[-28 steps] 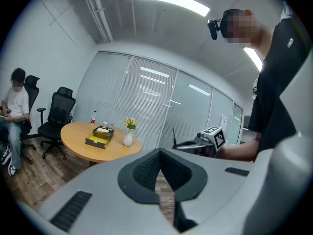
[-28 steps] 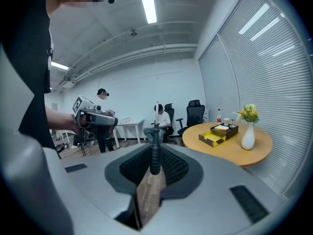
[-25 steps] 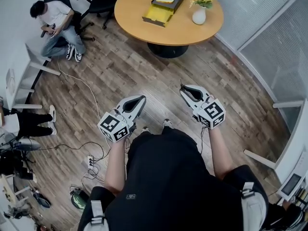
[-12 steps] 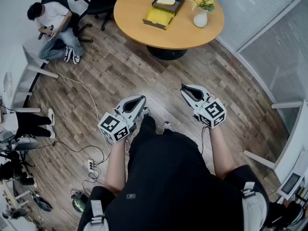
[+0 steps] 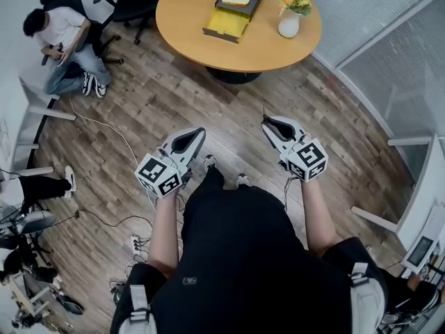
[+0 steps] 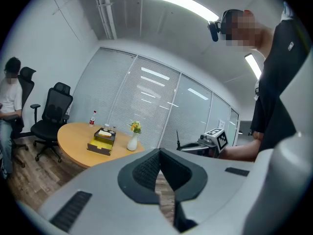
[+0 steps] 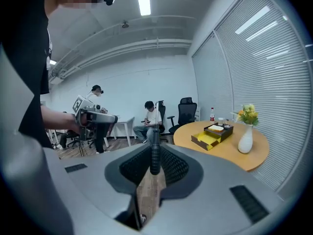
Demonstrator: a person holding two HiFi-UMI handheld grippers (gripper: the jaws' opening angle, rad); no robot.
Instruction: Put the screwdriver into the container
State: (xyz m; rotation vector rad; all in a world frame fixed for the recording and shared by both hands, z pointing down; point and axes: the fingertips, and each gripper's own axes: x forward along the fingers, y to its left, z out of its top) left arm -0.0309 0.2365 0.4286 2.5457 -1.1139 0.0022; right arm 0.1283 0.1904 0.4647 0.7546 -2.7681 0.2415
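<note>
left hand-held gripper (image 5: 197,133) and right hand-held gripper (image 5: 268,124) are carried in front of the torso, level with each other and well apart. noses are pointed forward and angled slightly toward each other. marker cubes (image 5: 158,177) are turned up toward the head. left forearm (image 5: 163,228) and right forearm (image 5: 316,214) are bare, with elbows bent and kept near the body.

left jaws are seen pressed together at the tips, with nothing between them. right jaws are closed on the dark ribbed handle of a screwdriver (image 7: 154,156), its thin shaft projecting past the tips.
</note>
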